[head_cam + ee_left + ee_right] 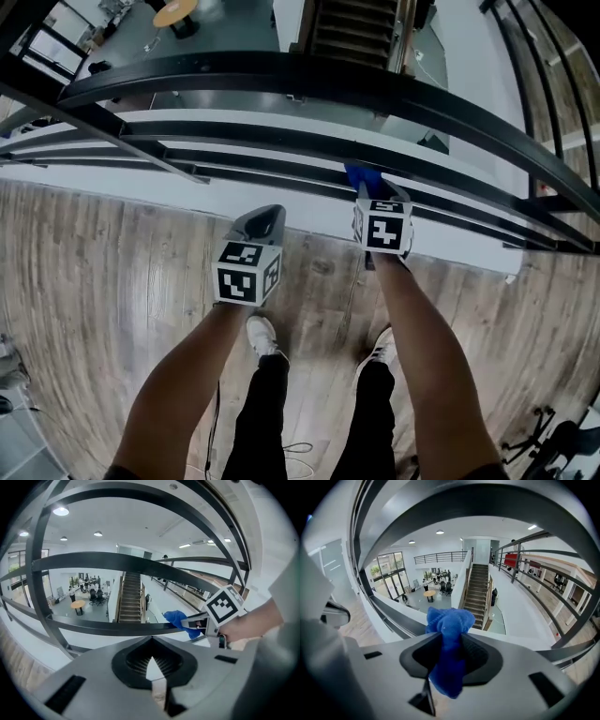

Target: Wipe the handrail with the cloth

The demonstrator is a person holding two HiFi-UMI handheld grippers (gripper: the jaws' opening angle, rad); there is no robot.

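The black metal handrail (281,67) curves across the head view, with lower rails (262,139) beneath it. My right gripper (364,190) is shut on a bunched blue cloth (360,174), which sits against a lower rail. The cloth (449,637) fills the jaws in the right gripper view, with a dark rail (391,615) just beyond it. My left gripper (264,218) hangs to the left, short of the rails, shut and holding nothing. From the left gripper view a rail (108,628) runs just beyond its jaws (152,665), and the cloth (176,618) shows at the right.
I stand on a wood plank floor (103,272), my shoes (262,337) close to the white ledge (234,192) under the railing. Beyond the rails lies an open drop to a lower hall with a staircase (478,595), a round table (175,11) and several people.
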